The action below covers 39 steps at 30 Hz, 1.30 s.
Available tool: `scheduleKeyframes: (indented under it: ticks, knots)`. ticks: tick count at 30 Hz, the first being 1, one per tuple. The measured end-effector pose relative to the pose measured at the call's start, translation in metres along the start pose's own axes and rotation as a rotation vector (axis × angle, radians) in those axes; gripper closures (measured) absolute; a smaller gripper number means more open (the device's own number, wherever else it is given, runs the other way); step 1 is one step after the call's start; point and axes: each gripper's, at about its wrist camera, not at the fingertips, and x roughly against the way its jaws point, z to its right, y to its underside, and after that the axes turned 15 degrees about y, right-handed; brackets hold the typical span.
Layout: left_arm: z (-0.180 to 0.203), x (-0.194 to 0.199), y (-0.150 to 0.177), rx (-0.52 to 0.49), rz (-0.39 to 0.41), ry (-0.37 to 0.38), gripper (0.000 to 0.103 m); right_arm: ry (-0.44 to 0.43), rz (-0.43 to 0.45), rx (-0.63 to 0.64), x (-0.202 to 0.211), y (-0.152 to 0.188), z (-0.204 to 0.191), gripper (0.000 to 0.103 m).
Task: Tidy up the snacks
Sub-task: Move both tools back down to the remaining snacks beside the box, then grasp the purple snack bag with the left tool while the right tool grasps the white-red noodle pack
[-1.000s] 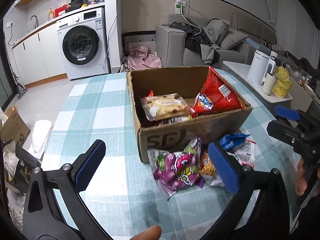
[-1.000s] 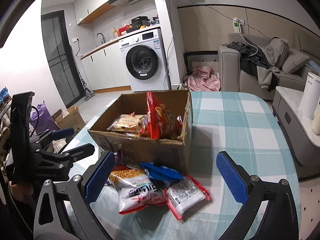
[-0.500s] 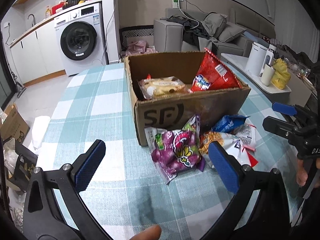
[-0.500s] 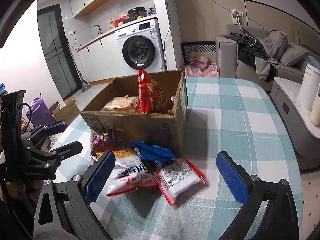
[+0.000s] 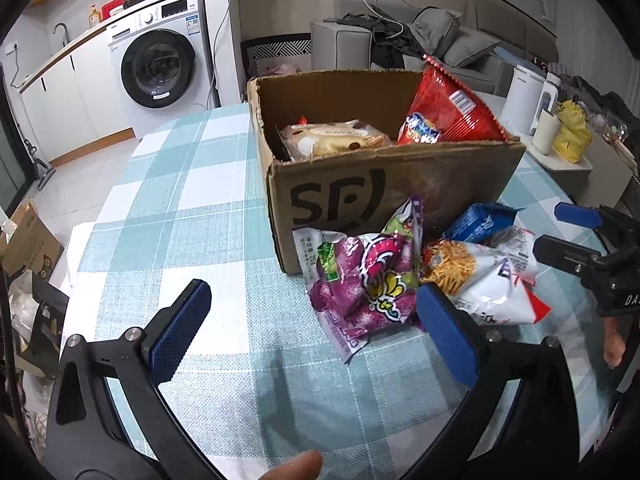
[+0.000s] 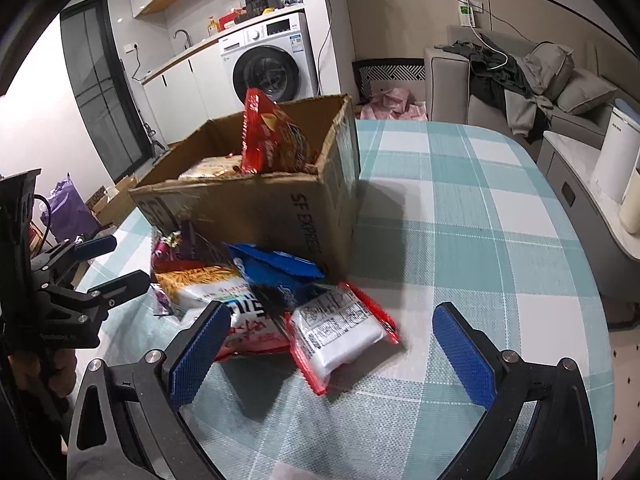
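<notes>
Nearest in, both claws are held wide apart with nothing between the pads. The left gripper is hovered low over the checked tablecloth, its right pad just beside the purple snack bag. The right gripper is lined up on the red-edged white packet, which sits at the front of the heap and a bit apart from the rest, so it's probably the one meant to be grabbed first.

A little further out, the pile is found tight against the front wall of the cardboard box: the orange noodle-print bag and the blue packet are overlapped and partly tucked under each other. Further back again, inside the box, a pale bread pack is lying flat and a red chip bag is propped against the right-hand wall.

For a clean pick, the packet should be taken across its narrow width, near the middle, with the pads brought down either side before anything is squeezed. Crinkly film slips, so a sealed edge is probably better avoided. The neighbouring bags could be dragged along if the grip is taken too deep. Free room in the box looks to be in the middle, between bread and chips.
</notes>
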Motion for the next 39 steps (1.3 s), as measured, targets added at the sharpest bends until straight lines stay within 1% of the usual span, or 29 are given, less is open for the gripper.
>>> scheduleKeyframes:
  ticks: [7, 14, 19, 22, 31, 39]
  knots:
    - [-0.006, -0.01, 0.0, -0.003, -0.023, -0.014, 0.001, 0.013, -0.039, 0.01, -0.016, 0.003, 0.003, 0.0]
    - [-0.013, -0.023, 0.002, 0.013, -0.058, 0.006, 0.001, 0.041, -0.082, 0.034, -0.034, 0.007, -0.001, 0.0]
    - [-0.013, -0.028, 0.002, 0.007, -0.06, 0.045, 0.001, 0.046, -0.089, 0.057, -0.039, 0.009, -0.004, 0.0]
    - [-0.012, -0.032, 0.001, 0.001, -0.064, 0.037, 0.001, 0.047, -0.092, 0.059, -0.042, 0.008, -0.003, 0.0]
    - [-0.015, -0.046, -0.002, 0.023, -0.079, 0.049, 0.001, 0.077, -0.113, 0.104, -0.049, 0.009, -0.004, 0.0]
    - [-0.022, -0.053, -0.01, 0.046, -0.076, 0.068, 0.001, 0.087, -0.115, 0.085, -0.057, 0.007, 0.004, 0.001]
